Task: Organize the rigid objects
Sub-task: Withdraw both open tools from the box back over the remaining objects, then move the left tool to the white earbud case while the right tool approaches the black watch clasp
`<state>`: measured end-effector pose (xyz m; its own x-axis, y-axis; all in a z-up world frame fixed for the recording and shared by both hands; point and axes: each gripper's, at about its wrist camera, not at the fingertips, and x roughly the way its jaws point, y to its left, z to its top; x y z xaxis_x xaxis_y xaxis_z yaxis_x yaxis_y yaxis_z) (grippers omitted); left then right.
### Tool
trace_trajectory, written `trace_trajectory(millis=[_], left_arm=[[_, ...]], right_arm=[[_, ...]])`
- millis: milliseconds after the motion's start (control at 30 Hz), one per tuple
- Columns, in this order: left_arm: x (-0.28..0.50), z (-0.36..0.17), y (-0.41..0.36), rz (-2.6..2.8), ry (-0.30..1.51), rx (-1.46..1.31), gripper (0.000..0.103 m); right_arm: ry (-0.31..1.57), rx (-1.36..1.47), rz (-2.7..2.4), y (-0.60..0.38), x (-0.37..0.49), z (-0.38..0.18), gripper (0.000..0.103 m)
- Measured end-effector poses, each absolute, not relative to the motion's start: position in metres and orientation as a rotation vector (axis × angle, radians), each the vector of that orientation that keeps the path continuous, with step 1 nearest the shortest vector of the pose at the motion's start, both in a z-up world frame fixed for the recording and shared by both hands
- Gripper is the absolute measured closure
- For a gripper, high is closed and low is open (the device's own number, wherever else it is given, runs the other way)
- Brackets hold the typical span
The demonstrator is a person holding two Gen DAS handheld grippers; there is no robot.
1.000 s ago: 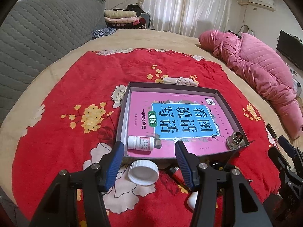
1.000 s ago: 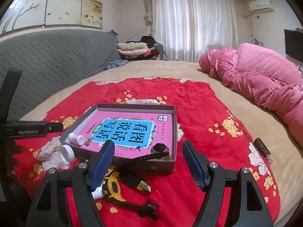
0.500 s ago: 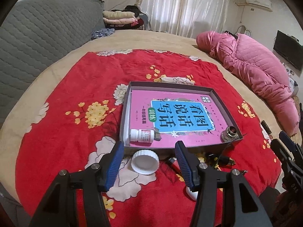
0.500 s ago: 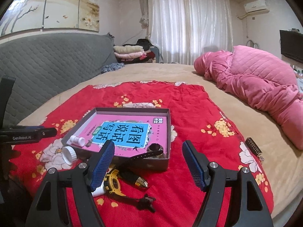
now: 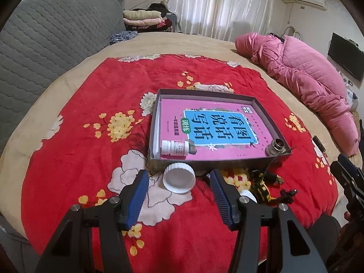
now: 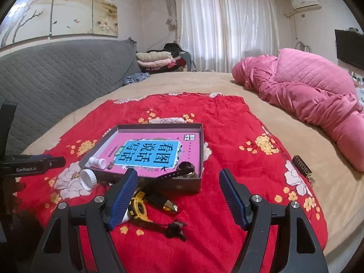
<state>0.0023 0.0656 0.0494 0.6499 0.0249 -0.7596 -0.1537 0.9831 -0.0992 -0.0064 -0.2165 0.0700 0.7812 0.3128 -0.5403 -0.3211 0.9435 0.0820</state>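
Observation:
A grey open box holding a pink and blue book lies on the red flowered cloth. Inside it, a small white bottle lies at the near left and a round metal piece sits in the near right corner. A white cap rests on the cloth in front of the box, just beyond my left gripper, which is open and empty. My right gripper is open too. Ahead of it lie a yellow and black watch and a black and gold piece.
A pink quilted jacket lies on the beige bed at the right. A small dark bar sits off the cloth's right edge. A grey padded headboard runs along the left. Folded clothes are stacked at the back.
Both grippers have drawn back from the box, which now looks smaller and farther off in both views. Neither gripper's jaws have changed, and nothing on the cloth has moved.

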Motion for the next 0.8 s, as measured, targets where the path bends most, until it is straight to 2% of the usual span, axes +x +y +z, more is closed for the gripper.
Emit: trace_trajectory(millis=[800], left_arm=[[-0.007, 0.039, 0.041, 0.015, 0.904, -0.149, 0.047]], right_arm=[[0.776, -0.085, 0.376, -0.199, -0.004, 0.033, 0.028]])
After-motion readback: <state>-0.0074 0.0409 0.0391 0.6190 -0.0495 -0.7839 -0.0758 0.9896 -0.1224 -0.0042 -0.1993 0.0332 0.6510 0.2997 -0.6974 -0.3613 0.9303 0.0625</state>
